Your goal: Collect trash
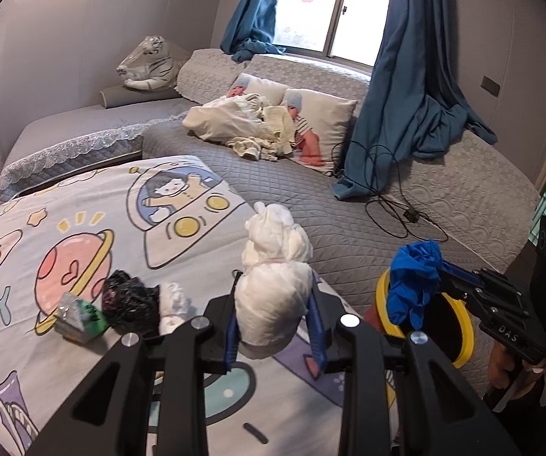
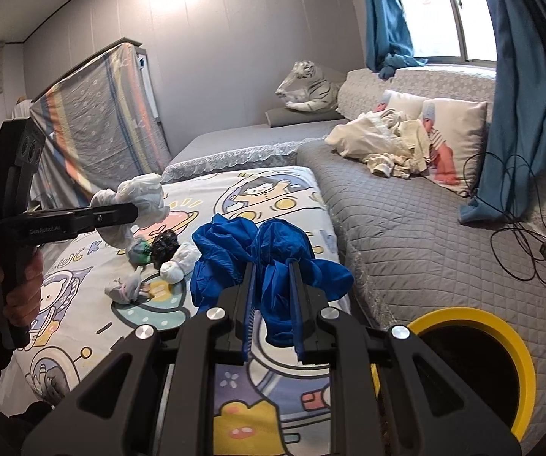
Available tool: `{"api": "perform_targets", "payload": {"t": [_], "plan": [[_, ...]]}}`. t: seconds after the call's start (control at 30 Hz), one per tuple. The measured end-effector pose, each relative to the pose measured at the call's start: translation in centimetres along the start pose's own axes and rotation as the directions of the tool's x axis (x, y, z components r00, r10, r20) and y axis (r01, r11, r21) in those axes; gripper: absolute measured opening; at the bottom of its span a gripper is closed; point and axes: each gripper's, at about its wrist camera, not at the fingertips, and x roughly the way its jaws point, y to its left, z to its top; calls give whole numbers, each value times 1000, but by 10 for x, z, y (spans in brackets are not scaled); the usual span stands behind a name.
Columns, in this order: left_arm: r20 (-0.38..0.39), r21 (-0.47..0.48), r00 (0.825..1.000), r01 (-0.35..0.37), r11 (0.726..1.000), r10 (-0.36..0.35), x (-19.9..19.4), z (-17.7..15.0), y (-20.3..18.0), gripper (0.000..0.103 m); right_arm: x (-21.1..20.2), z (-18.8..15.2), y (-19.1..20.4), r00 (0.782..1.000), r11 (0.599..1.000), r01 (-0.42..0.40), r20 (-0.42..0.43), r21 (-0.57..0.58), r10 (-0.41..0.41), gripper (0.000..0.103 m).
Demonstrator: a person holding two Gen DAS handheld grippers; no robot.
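Above a cartoon-printed quilt (image 1: 94,205), a person holds two tongs. Left gripper (image 1: 276,326) is clamped on a crumpled white bundle (image 1: 273,296). Right gripper (image 2: 273,304) is pinched on a crumpled blue plastic wad (image 2: 265,250), close to a yellow-rimmed bin (image 2: 500,326) beside the bed. More trash lies on the quilt: a black bag (image 1: 128,300), a green-and-clear wrapper (image 1: 79,315) and small white wads (image 2: 178,266).
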Motion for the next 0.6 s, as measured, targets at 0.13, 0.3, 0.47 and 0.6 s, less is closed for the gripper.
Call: {"api": "perform_targets", "payload": {"t": [0.13, 0.3, 0.47, 0.6], "plan": [[1, 25, 1000, 16, 1000, -16, 8, 5, -20, 27, -8, -1, -19, 999, 999, 27, 15, 34, -28, 15], [4, 75, 1000, 29, 997, -29, 20, 10, -51, 27, -19, -6, -44, 996, 994, 77, 29, 79, -79, 15], [-5, 131, 999, 53, 990, -53, 37, 11, -85, 28, -30, -11, -72, 990, 983, 134, 36, 127, -140, 15], [-24, 171, 996, 90, 981, -87, 53, 9, -111, 28, -39, -18, -97, 981, 968, 185, 33, 171, -193, 15]]}}
